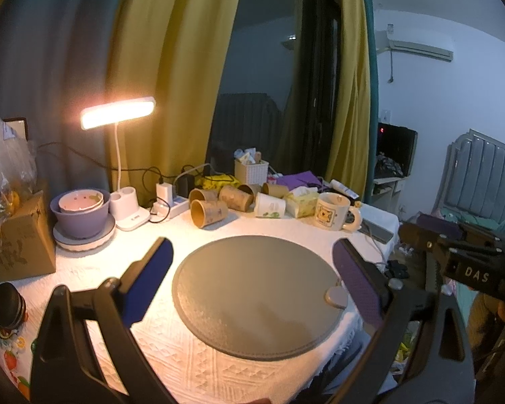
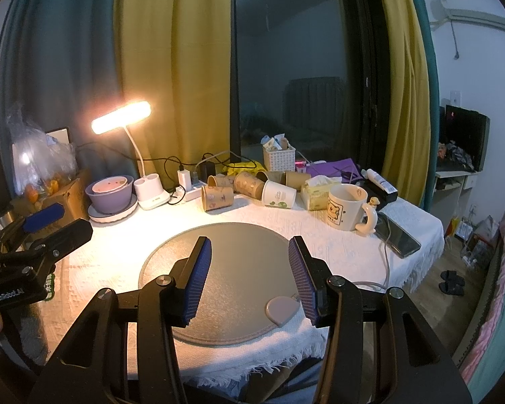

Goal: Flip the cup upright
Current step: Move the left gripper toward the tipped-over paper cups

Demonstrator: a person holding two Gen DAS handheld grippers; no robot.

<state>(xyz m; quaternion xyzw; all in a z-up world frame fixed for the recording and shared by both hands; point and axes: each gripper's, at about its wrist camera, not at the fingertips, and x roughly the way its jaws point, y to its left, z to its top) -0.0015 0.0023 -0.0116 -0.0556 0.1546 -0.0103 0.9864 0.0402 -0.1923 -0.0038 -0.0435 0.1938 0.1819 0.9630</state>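
A round grey mat (image 1: pixel 256 298) (image 2: pixel 239 262) lies on the white tablecloth with nothing on it. A white mug with a bear print (image 1: pixel 335 211) (image 2: pixel 348 207) stands upright behind the mat at the right. Several paper cups lie on their sides at the back, among them a brown one (image 1: pixel 208 213) (image 2: pixel 217 198) and a white one (image 1: pixel 269 205) (image 2: pixel 278 194). My left gripper (image 1: pixel 252 259) is open and empty above the mat's near side. My right gripper (image 2: pixel 249 256) is open and empty over the mat. The left gripper also shows at the left edge of the right wrist view (image 2: pixel 43 217).
A lit desk lamp (image 1: pixel 118 112) (image 2: pixel 121 122) stands at the back left beside stacked purple bowls (image 1: pixel 80 210) (image 2: pixel 111 192) and a power strip (image 2: pixel 188 190). A cardboard box (image 1: pixel 17 239), a tissue box (image 2: pixel 316 190), a white basket (image 2: pixel 279 156) and a phone (image 2: pixel 399 235) ring the mat.
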